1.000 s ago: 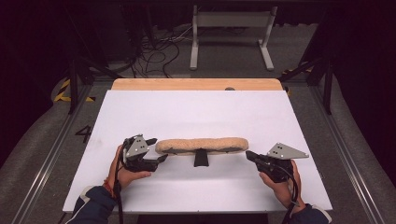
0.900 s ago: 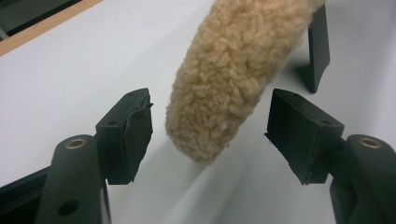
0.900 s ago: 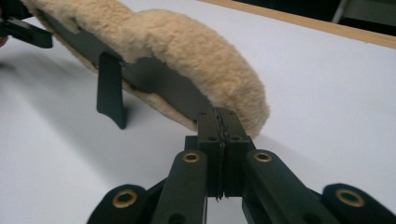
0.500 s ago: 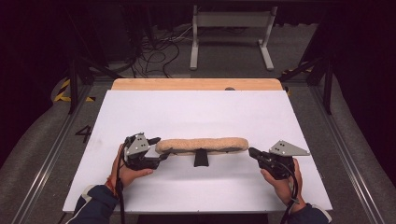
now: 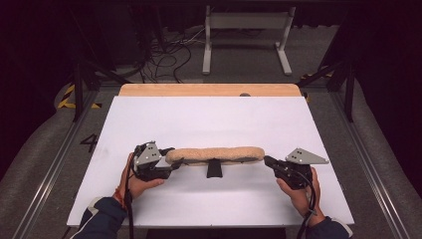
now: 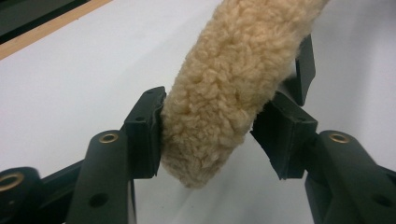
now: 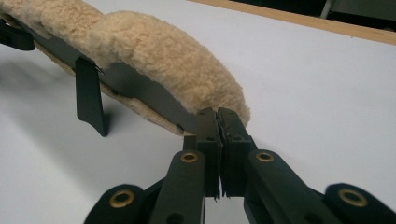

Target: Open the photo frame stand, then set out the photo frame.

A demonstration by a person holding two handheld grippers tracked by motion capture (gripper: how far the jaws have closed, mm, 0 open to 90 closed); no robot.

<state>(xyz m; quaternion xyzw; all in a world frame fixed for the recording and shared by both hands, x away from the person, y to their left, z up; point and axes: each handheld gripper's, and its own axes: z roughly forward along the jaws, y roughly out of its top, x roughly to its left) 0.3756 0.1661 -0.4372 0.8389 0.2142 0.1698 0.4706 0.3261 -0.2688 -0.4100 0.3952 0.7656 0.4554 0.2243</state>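
A long fleece-covered pad (image 5: 215, 155) is seen held above the white table (image 5: 209, 119), near its front edge, between two hand-held grippers. Its left end is flanked by the left gripper (image 5: 171, 158), whose jaws have just been closing; in the left gripper view the woolly end (image 6: 219, 98) lies between the pads, the left pad (image 6: 147, 130) touching the fleece and the other close against it. At the opposite end, the right gripper (image 5: 267, 160) is shown with its jaws pinched almost together on the thin dark edge under the fleece (image 7: 187, 122). A black tab (image 5: 214, 169) hangs from the pad's middle, down toward the table. A light wooden strip (image 5: 209, 89) is visible along the table's far edge.
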